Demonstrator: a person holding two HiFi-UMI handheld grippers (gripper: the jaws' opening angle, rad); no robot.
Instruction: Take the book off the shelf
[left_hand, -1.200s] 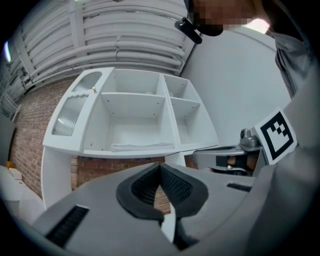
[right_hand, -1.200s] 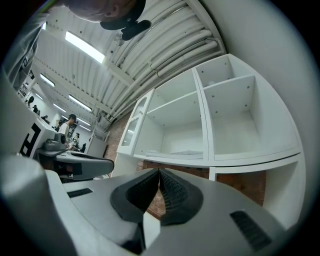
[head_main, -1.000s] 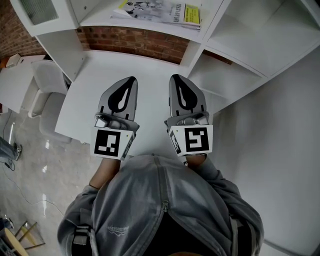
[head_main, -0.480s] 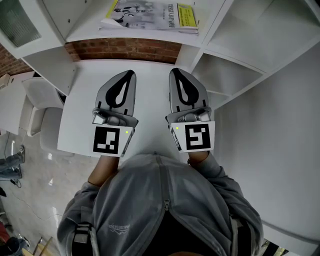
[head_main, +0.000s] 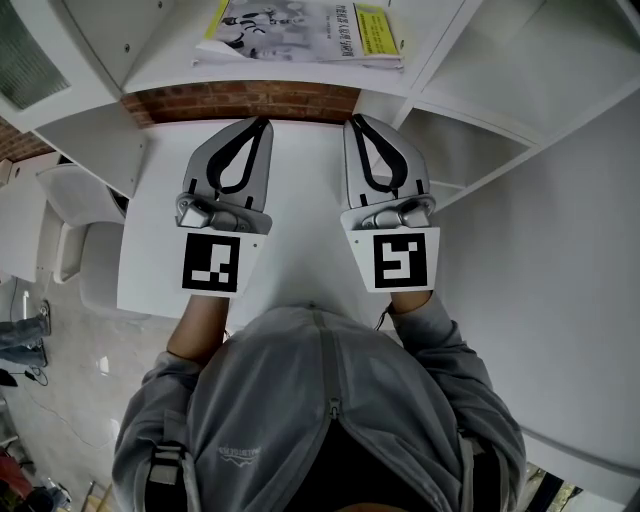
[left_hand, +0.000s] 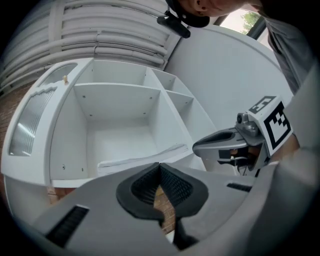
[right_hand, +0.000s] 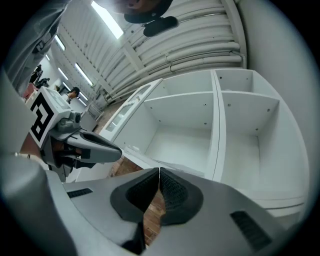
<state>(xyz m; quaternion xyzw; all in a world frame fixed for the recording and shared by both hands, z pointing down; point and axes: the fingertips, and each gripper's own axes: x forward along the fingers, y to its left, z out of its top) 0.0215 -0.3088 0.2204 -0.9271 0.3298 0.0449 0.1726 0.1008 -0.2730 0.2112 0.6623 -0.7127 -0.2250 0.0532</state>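
white shelf (head_main: 160, 62) bears the book (head_main: 300, 28) flat, lengthwise left-right; left claw (head_main: 262, 123), right claw (head_main: 352, 121) clenched.

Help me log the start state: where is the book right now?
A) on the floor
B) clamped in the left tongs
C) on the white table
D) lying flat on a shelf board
D: the book lies flat on a white shelf board, with nothing touching it.

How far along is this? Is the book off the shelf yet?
Done: nothing yet; the book lies flat on the shelf, untouched. In hand: the left gripper and right gripper, both shut and empty, point toward it over the white table. Left: open the jaws, grip the book, draw it out.
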